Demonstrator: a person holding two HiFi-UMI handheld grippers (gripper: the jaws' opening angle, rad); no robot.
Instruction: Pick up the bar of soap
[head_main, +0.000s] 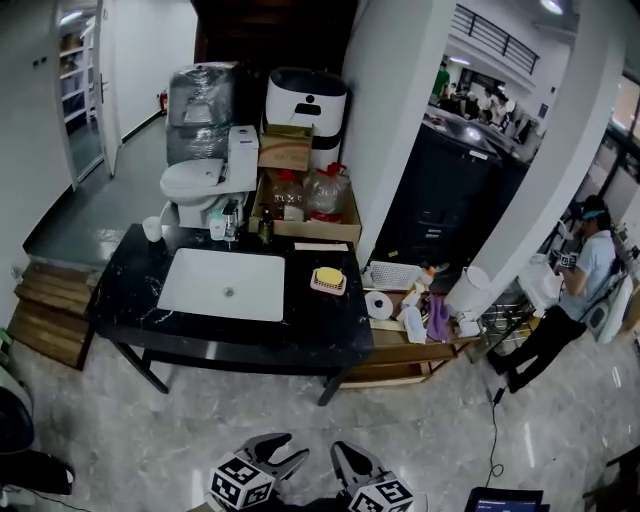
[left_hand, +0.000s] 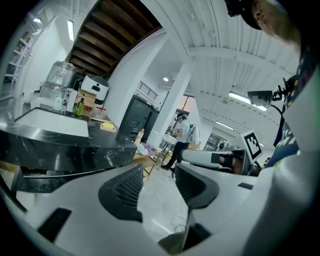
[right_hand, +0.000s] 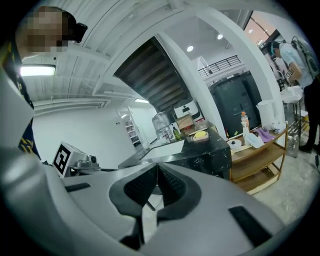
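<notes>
The yellow bar of soap (head_main: 328, 276) lies in a small dish on the black counter (head_main: 130, 290), right of the white sink (head_main: 222, 284). Both grippers hang low, far in front of the counter and over the floor. My left gripper (head_main: 290, 450) holds its jaws a small gap apart with only floor showing between them (left_hand: 159, 170); the soap (left_hand: 107, 126) is a distant yellow spot on the counter top. My right gripper (head_main: 338, 452) has its fingertips touching with nothing in them (right_hand: 157, 167), and the soap (right_hand: 201, 134) lies far beyond it.
Bottles (head_main: 265, 225) stand behind the sink. A toilet (head_main: 195, 185) and a cardboard box (head_main: 305, 205) are behind the counter. A low wooden shelf (head_main: 410, 350) with a paper roll (head_main: 379, 305) adjoins its right end. A person (head_main: 585, 280) stands at the far right.
</notes>
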